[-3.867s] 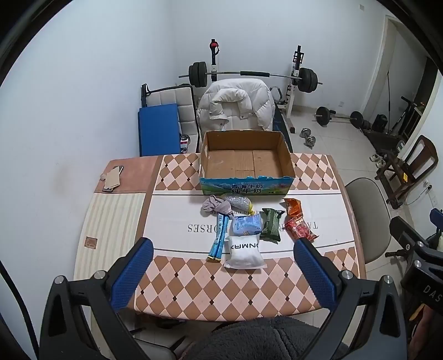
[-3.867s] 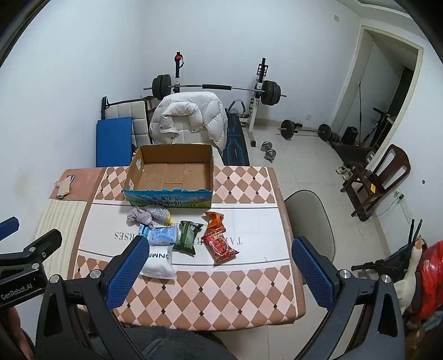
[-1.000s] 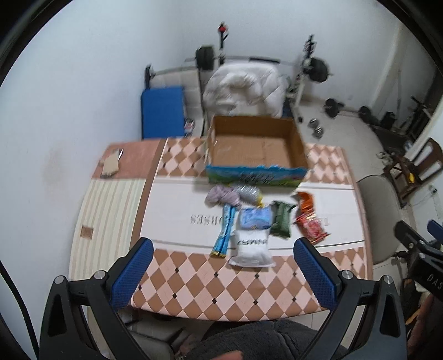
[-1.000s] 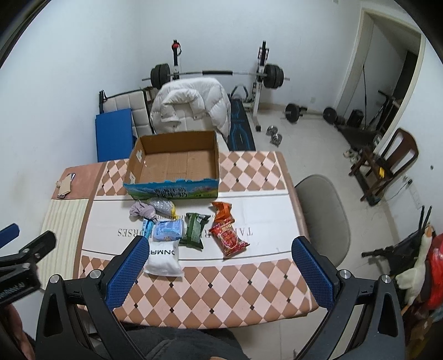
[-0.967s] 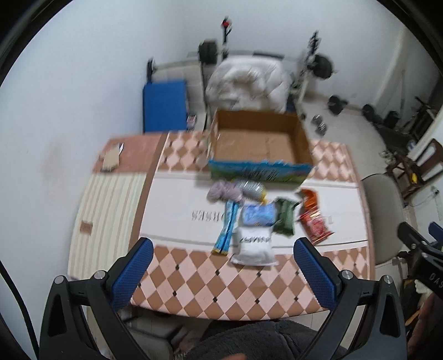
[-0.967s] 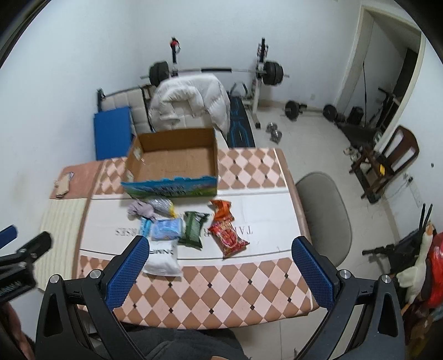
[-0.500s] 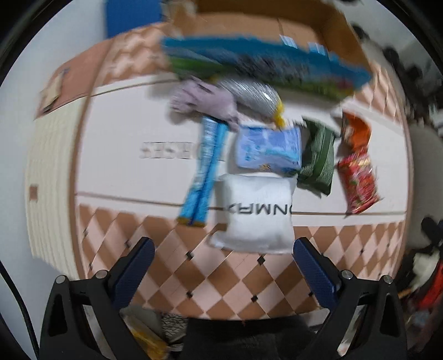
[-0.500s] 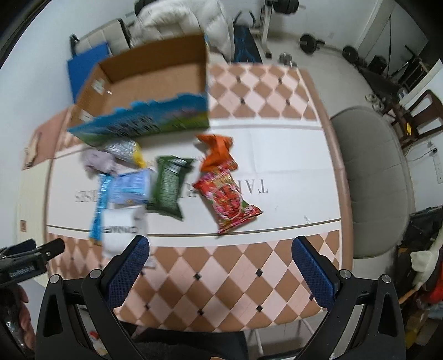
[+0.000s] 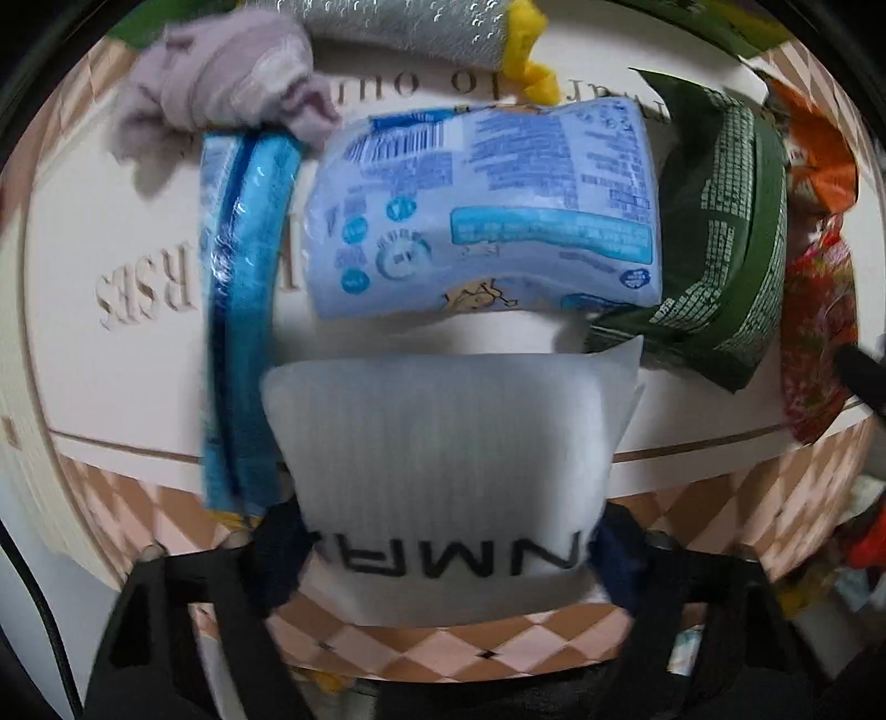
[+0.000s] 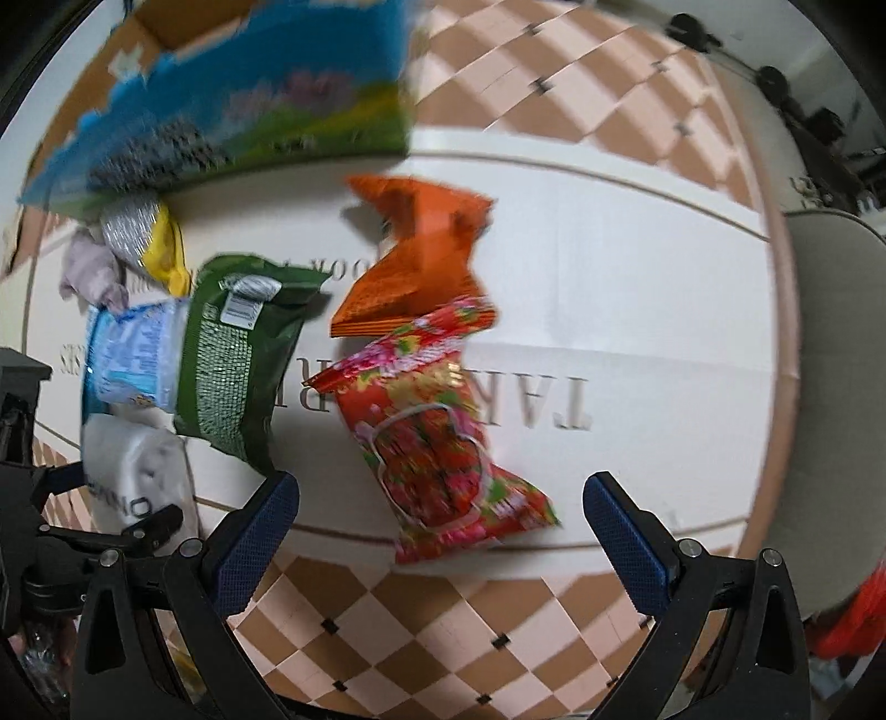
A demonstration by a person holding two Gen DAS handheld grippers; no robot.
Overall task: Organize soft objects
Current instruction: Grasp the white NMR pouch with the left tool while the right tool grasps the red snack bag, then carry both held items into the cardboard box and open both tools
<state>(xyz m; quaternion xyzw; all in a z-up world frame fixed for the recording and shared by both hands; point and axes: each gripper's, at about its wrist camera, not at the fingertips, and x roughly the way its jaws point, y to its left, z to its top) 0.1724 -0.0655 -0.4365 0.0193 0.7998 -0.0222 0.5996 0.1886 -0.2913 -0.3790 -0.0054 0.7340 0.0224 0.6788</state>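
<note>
My left gripper (image 9: pixel 443 554) is open, its two fingers on either side of the near end of a white foam pouch (image 9: pixel 448 443) lying on the table. Just beyond lie a pale blue packet (image 9: pixel 487 221), a long blue stick pack (image 9: pixel 238 310), a lilac cloth (image 9: pixel 221 94), a silver-and-yellow pouch (image 9: pixel 404 27) and a green packet (image 9: pixel 720 232). My right gripper (image 10: pixel 440 531) is open above the near end of a red snack bag (image 10: pixel 437 432). An orange bag (image 10: pixel 421 260) lies behind it. The blue-sided cardboard box (image 10: pixel 249 105) stands at the back.
The table (image 10: pixel 637 310) has a cream middle band and a checkered border (image 10: pixel 443 620). A grey chair seat (image 10: pixel 830 387) stands past the right edge. My left gripper's body (image 10: pixel 33 498) shows at the left of the right wrist view.
Both grippers have dropped from high above the table to just over it. The left now straddles the white pouch; the right hangs over the red bag.
</note>
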